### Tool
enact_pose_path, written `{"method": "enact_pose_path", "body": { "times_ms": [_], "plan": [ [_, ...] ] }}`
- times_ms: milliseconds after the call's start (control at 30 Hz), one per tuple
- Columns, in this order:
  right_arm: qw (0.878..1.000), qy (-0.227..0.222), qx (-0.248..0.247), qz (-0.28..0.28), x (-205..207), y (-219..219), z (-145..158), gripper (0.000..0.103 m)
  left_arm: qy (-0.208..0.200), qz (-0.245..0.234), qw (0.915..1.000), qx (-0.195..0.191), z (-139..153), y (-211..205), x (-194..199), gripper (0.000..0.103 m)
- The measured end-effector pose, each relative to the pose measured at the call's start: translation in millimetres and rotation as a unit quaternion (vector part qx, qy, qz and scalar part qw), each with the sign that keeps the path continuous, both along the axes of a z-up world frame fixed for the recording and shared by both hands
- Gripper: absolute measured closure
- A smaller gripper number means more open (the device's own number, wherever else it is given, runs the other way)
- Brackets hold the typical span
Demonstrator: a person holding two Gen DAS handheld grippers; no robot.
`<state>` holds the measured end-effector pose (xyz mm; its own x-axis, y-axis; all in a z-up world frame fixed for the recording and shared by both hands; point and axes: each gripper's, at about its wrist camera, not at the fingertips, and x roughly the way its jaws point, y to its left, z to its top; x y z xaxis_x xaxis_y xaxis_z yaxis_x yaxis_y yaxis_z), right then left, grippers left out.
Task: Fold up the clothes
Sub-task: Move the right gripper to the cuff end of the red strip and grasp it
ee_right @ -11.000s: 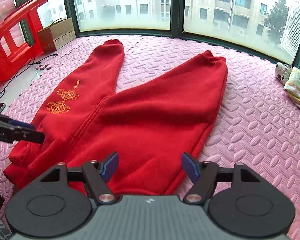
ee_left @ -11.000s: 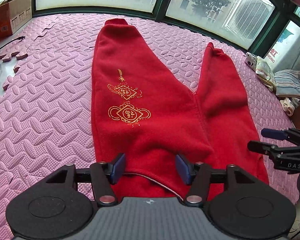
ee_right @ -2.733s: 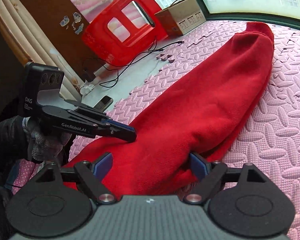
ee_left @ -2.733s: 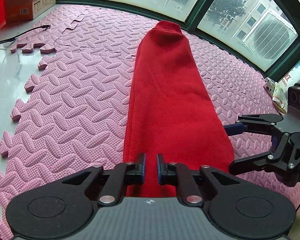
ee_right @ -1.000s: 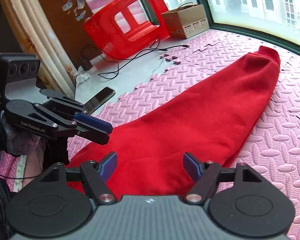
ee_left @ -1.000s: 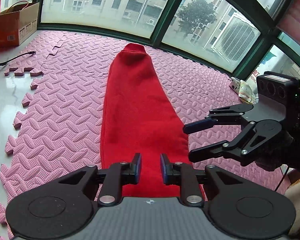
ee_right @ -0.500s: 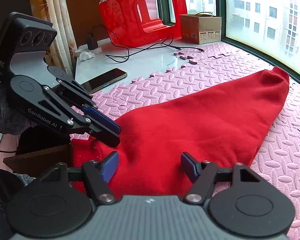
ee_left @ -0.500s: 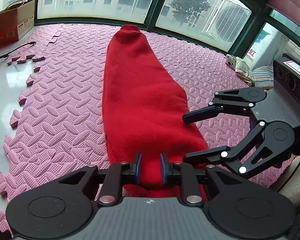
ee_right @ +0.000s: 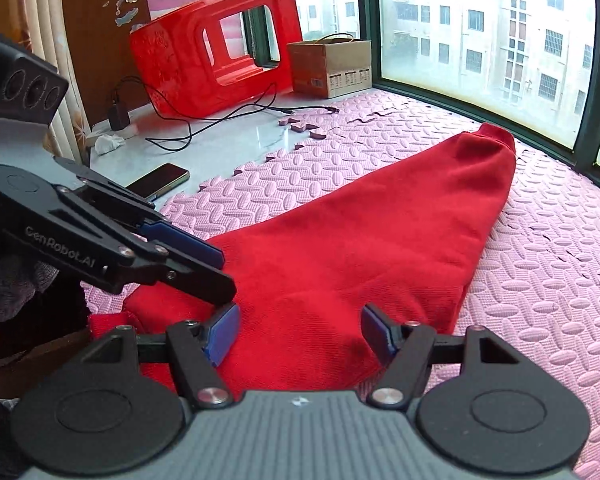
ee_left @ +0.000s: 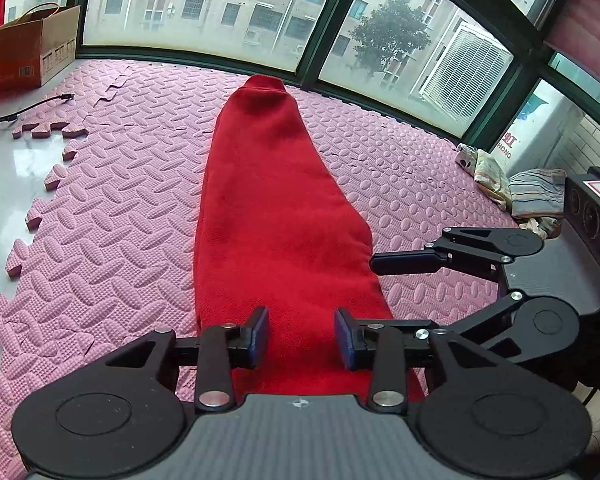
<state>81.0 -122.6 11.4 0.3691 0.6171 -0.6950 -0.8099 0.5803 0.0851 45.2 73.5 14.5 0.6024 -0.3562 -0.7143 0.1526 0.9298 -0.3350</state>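
Note:
The red trousers (ee_left: 276, 208) lie folded lengthwise, one leg on the other, on the pink foam mat (ee_left: 100, 216), cuff toward the window. They also show in the right wrist view (ee_right: 372, 248). My left gripper (ee_left: 302, 336) is open just above the waist end, holding nothing. My right gripper (ee_right: 300, 332) is open over the same end, empty. The right gripper shows in the left wrist view (ee_left: 440, 280) at the trousers' right edge. The left gripper shows in the right wrist view (ee_right: 204, 264), its fingers apart near the cloth.
A cardboard box (ee_left: 32, 56) stands at the far left by the window. A red plastic chair (ee_right: 220, 40), cables and a phone (ee_right: 160, 180) lie on the bare floor beside the mat. Small folded cloths (ee_left: 516, 196) sit at the mat's right edge.
My left gripper has opened and let go of the waist end, which now lies on the mat. The right gripper stays open beside it.

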Motion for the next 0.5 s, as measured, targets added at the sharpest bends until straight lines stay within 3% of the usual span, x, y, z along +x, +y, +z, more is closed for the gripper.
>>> {"method": "enact_pose_path", "body": {
  "times_ms": [200, 333, 500],
  "plan": [
    [0.999, -0.042, -0.013, 0.019, -14, 1, 3, 0.033, 0.002, 0.014, 0.9999, 0.002, -2, 13, -8, 0.066],
    [0.998, -0.031, -0.025, 0.039, -17, 3, -2, 0.033, 0.005, 0.012, 0.9998, 0.016, -7, 12, -8, 0.066],
    [1.0, 0.014, 0.009, 0.027, 18, -10, 14, 0.033, 0.005, 0.014, 0.9998, 0.012, -3, 15, -7, 0.065]
  ]
}}
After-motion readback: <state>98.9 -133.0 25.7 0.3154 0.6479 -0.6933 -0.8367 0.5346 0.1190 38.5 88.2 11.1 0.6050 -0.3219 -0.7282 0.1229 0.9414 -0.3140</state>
